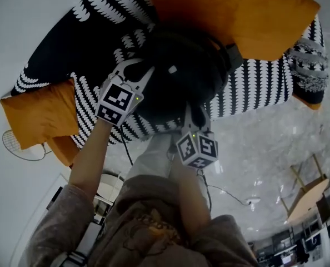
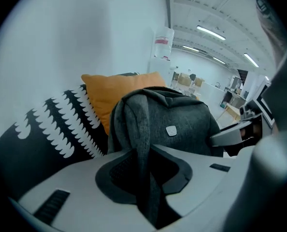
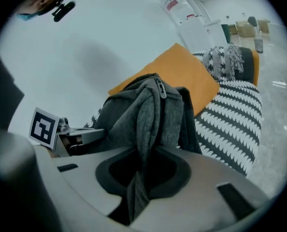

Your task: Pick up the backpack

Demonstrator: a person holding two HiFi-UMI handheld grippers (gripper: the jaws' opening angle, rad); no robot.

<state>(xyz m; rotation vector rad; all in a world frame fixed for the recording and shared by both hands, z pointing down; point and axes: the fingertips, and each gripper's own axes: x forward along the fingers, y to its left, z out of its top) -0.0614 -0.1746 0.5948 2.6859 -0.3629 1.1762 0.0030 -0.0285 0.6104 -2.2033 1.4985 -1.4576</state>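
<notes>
Backpack [image 1: 181, 74] sits just ahead of the left claw [image 2: 146, 163] and right claw [image 3: 143, 170], each clamped on its grey fabric; best raise both evenly.

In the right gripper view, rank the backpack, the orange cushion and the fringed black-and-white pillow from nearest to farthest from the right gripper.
1. backpack: centre, its grey fabric pinched between the jaws.
2. orange cushion: directly behind the backpack, up and to the right.
3. fringed pillow: farthest, at the far end of the sofa, upper right.
</notes>
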